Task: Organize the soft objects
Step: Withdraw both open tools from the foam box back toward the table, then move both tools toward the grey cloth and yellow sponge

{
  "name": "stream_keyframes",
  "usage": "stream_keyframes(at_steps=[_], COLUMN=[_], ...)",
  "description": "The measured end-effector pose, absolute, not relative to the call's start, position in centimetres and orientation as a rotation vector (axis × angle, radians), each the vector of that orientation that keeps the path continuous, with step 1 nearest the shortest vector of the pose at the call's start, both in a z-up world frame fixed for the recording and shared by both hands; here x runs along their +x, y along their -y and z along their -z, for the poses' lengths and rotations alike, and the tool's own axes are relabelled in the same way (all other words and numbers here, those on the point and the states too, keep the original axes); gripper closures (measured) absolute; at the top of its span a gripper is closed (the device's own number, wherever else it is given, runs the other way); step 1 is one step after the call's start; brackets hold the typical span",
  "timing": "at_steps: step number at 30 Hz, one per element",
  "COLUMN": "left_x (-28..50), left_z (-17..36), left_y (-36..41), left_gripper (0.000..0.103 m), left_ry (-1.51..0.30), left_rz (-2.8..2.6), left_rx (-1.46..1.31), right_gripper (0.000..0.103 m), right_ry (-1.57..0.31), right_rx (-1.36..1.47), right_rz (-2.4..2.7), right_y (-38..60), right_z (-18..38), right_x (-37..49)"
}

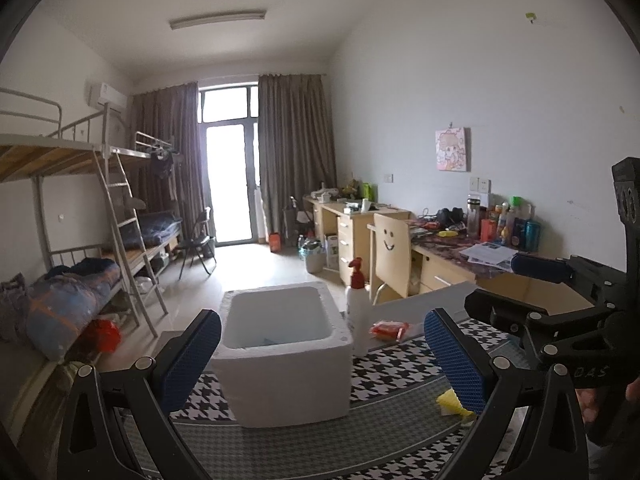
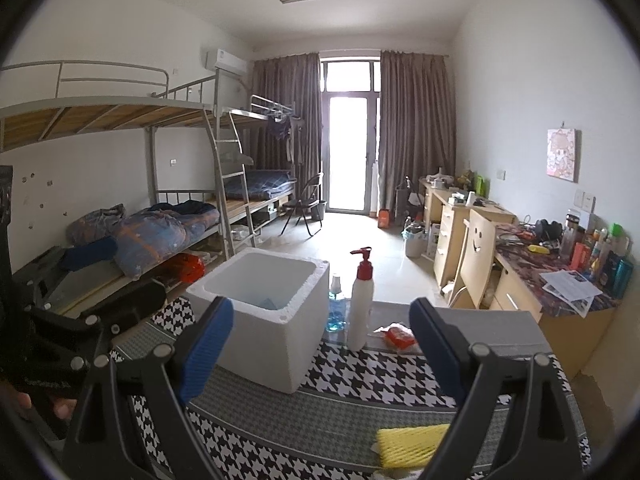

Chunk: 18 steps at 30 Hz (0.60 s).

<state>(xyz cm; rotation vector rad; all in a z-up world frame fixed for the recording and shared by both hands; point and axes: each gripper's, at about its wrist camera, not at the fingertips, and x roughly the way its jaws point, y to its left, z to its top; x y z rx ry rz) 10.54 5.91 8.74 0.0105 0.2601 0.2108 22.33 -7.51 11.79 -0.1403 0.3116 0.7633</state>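
Tools both sitting wide open with nothing in them: left tool (image 1: 322, 356) and right tool (image 2: 320, 344) are hovering over the houndstooth-covered table (image 2: 360, 372). White foam box (image 2: 262, 320) is standing straight ahead of the left tool, and ahead and a bit left of the right one. Yellow sponge (image 2: 412, 444) is lying low near the right tool's right finger. Red packet (image 2: 398, 336) is resting further out beside a red-capped pump bottle (image 2: 360, 300).
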Motion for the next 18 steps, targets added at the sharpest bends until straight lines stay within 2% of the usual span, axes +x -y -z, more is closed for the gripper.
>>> stream_keyframes(at_steps=[18], left_x=[10.2], left_z=[-6.9], left_y=[-3.2], left_gripper=[0.001], left_ry=[-0.250], left_rz=[-0.119], left_rx=[0.009], right_gripper=[0.011], right_ry=[-0.322], right_rx=[-0.098], right_rz=[-0.667], right_y=[11.5], right_z=[-10.1], right_x=[21.8])
